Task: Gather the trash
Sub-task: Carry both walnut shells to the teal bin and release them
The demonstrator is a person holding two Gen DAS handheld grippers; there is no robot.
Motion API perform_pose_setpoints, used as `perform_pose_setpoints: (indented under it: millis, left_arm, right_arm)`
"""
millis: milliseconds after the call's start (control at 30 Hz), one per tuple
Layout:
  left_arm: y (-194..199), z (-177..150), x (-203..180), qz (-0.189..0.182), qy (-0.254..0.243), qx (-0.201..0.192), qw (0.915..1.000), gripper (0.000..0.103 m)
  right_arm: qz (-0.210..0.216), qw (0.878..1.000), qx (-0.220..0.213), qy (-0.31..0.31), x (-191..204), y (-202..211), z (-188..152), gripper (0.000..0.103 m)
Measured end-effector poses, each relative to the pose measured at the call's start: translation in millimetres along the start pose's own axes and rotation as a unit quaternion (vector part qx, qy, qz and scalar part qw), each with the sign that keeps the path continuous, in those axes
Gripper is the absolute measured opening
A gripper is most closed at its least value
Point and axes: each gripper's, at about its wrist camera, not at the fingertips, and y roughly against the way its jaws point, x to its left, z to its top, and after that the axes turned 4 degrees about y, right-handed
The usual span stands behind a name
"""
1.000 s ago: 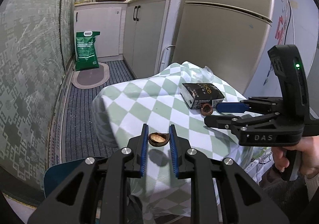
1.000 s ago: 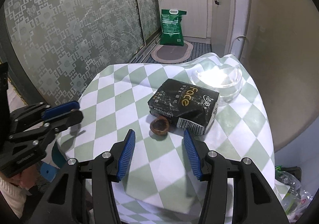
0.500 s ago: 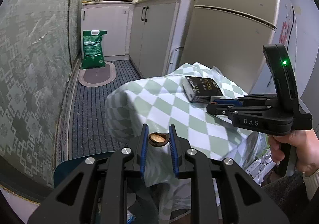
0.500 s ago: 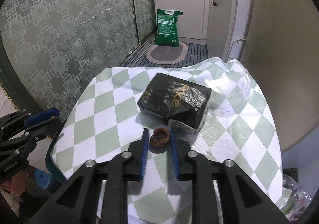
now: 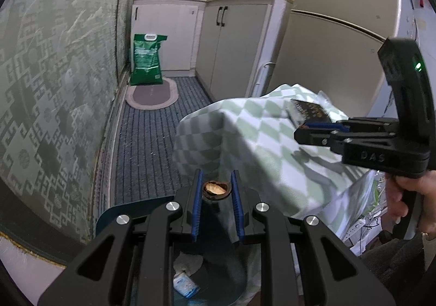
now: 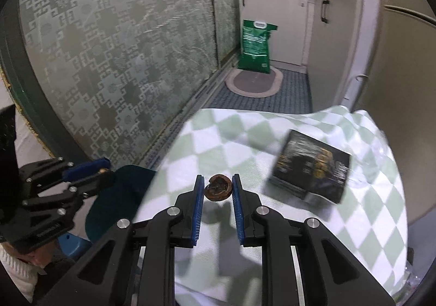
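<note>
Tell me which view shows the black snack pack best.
Right wrist view: the black snack pack lies whole and unblocked on the checked tablecloth, its printed top showing, though blurred. In the left wrist view it is small, far off, and partly hidden behind the right hand-held gripper.

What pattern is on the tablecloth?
Green and white checks on the tablecloth, clearest in the right wrist view.

The packet [image 6: 312, 169] lies on the tablecloth [image 6: 245, 142], bin [image 6: 120, 191] left of it.
</note>
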Motion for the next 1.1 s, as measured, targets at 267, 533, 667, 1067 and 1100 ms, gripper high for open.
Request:
perform_pose_setpoints:
  millis: [267, 533, 667, 1067, 1100]
  left_arm:
    - [1, -14, 29, 0.025, 0.012, 0.025, 0.9993, 0.022]
    - [-3, -28, 47, 0.044, 0.009, 0.061, 0.9972, 0.023]
    - [-1, -31, 54, 0.053, 0.011, 0.065, 0.9964, 0.023]
    - [14, -29, 70, 0.059, 0.03, 0.041, 0.997, 0.022]
    - [17, -29, 71, 0.059, 0.032, 0.035, 0.9971, 0.022]
  right_arm:
    - [0.027, 1.0, -0.005, 0.016, 31, -7, 13, 0.02]
    - [0.046, 0.998, -0.003, 0.033, 58, -18, 22, 0.02]
    - [0.053, 0.998, 0.001, 0.04, 66, -24, 23, 0.02]
    - [0.083, 0.994, 0.027, 0.072, 100, -43, 20, 0.02]
    - [0.086, 0.993, 0.03, 0.076, 102, -44, 20, 0.02]
